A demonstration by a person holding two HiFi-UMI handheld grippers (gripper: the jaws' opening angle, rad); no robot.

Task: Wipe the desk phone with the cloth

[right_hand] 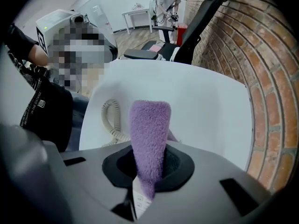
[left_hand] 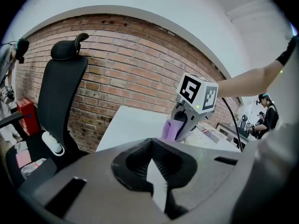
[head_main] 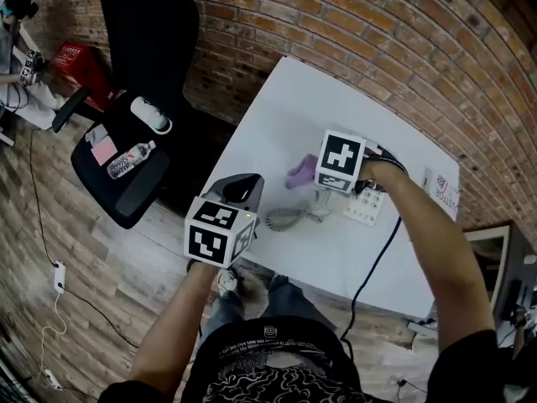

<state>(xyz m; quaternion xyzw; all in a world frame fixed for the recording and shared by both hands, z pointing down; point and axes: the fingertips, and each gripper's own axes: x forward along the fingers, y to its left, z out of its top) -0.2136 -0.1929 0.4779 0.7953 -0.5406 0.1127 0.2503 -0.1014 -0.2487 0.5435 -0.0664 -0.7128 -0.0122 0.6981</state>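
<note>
My right gripper (head_main: 315, 180) hangs over the middle of the white desk (head_main: 277, 116), shut on a purple cloth (head_main: 299, 174) that sticks out ahead of its jaws. In the right gripper view the cloth (right_hand: 148, 134) stands up between the jaws, with the coiled cord (right_hand: 111, 121) lying behind it. The white desk phone (head_main: 366, 205) sits just right of that gripper, and its cord (head_main: 285, 219) curls toward the front edge. My left gripper (head_main: 242, 188) is at the desk's near left edge, apart from the phone, with its jaws shut on nothing. From the left gripper view I see the right gripper (left_hand: 181, 125) and the cloth (left_hand: 171, 129).
A black office chair (head_main: 134, 107) stands left of the desk and carries a water bottle (head_main: 130, 159). A brick wall (head_main: 352, 23) runs behind the desk. A black cable (head_main: 376, 263) drops off the front edge. A printed card (head_main: 442, 193) lies at the desk's right end.
</note>
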